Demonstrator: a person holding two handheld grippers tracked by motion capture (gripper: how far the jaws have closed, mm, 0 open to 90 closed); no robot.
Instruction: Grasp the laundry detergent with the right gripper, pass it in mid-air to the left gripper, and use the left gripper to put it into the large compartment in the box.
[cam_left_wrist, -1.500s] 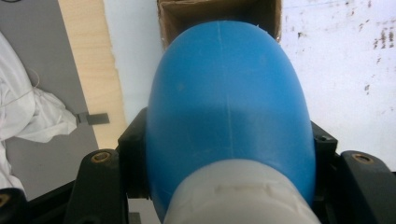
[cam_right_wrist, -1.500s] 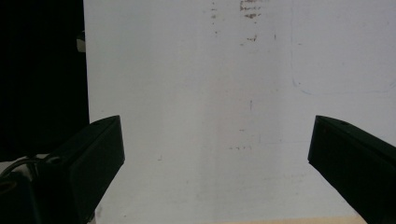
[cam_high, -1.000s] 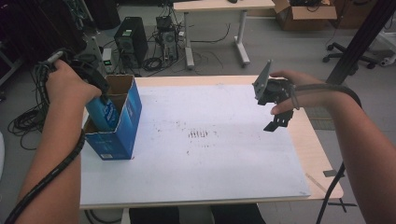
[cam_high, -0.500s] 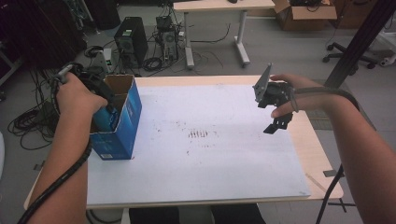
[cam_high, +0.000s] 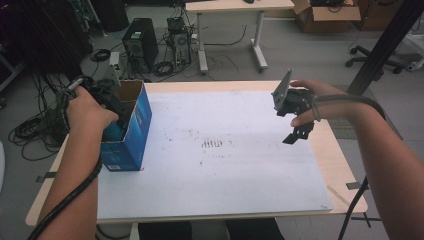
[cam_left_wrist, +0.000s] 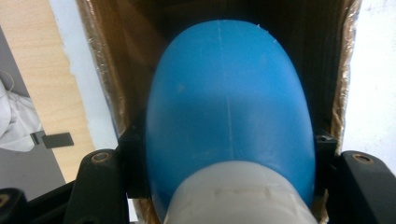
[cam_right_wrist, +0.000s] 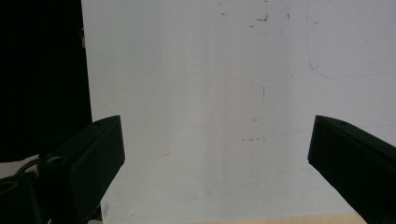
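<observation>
Smooth glossy plastic bottle (cam_left_wrist: 229, 112), cardboard box (cam_high: 131, 135) w/ raw brown inside.

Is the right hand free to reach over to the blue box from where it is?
Probably yes: the right tongs hang open over the bare white table, with nothing between them and the blue box. The left tongs already occupy its opening.

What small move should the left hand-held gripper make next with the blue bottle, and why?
Probably open the jaws and let go. The left hand-held gripper is clamped on the blue bottle, whose body already sits between the brown inner walls of the blue box. How near the bottom it is cannot be told.
</observation>
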